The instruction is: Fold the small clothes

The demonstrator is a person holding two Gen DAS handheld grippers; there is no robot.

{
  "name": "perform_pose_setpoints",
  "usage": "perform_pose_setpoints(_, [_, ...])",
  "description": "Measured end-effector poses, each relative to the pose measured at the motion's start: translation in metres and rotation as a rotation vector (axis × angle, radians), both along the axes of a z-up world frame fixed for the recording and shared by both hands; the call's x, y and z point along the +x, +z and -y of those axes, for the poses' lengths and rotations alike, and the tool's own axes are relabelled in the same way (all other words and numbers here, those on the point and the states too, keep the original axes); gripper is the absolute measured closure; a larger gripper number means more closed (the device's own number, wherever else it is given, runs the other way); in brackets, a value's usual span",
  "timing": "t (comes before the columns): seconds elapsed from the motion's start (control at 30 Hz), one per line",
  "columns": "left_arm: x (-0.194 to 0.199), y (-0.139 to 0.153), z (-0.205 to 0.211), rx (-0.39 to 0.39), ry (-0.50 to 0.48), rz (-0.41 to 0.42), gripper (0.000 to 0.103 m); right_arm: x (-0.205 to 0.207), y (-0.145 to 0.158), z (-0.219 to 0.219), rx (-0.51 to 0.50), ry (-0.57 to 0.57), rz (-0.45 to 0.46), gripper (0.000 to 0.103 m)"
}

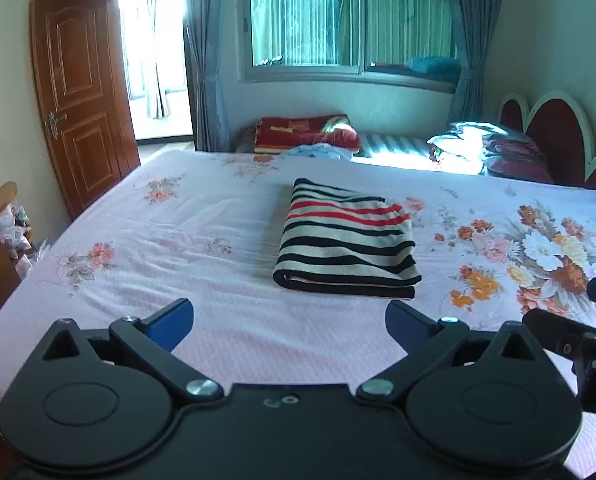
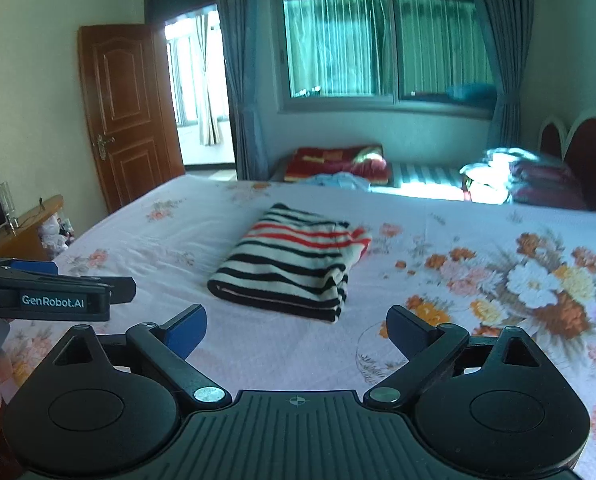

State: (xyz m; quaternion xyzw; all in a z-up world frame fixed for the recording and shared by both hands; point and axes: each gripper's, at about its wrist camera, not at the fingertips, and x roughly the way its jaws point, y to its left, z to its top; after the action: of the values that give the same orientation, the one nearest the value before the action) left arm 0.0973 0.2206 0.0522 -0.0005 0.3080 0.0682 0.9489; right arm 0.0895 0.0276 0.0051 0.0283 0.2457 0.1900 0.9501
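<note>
— Although both tools stood clear of it, where did the black, white and red striped knit garment (image 1: 348, 240) lie?

— It lay at the centre of both views, folded into a thick rectangle on the pink floral bedsheet (image 1: 177, 248). The left gripper (image 1: 289, 322) sat at the bottom of its own frame with blue-padded fingers spread wide and nothing between them. The right gripper (image 2: 296, 330) was equally wide open and empty, low in its own frame.

— How did the garment look?

— Its near folded edge was rounded and neat, layers stacked evenly. At the far right corner a red-striped flap (image 2: 358, 238) stuck out past the block, slightly rumpled. The fold seemed nearly finished, by the look of it.

— What would the step have called for?

— Probably a tidy-up: one gripper pinning the near edge while the other tucked that loose corner flush, pinching only the top layer so the stack beneath did not slide. Knit cloth would likely stretch, so a gentle pull suited it.

— Anything else on the bed?

— A red folded blanket (image 1: 306, 132) and crumpled bedding (image 1: 470, 146) lay in the upper part of the frame, well apart from the garment.
</note>
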Motion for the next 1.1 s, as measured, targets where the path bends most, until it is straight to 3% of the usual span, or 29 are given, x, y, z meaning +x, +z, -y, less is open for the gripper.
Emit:
perform_pose_setpoints(0.03, [-0.007, 0.004, 0.001, 0.002, -0.001, 0.008, 0.001, -0.010, 0.006, 0.001, -0.003, -0.013, 0.015, 0.000])
perform_pose_setpoints(0.23, [-0.049, 0.027, 0.003, -0.010, 0.001, 0.050, 0.001, -0.051, 0.026, 0.007, 0.007, -0.086, 0.072, 0.000])
perform_pose_setpoints(0.47, [-0.074, 0.035, 0.004, -0.001, 0.013, 0.073, 0.001, -0.072, 0.035, 0.013, 0.026, -0.133, 0.091, 0.000])
perform_pose_setpoints(1.1, [-0.086, 0.034, -0.002, -0.021, 0.020, 0.077, 0.001, -0.081, 0.032, 0.015, 0.043, -0.142, 0.081, 0.000])
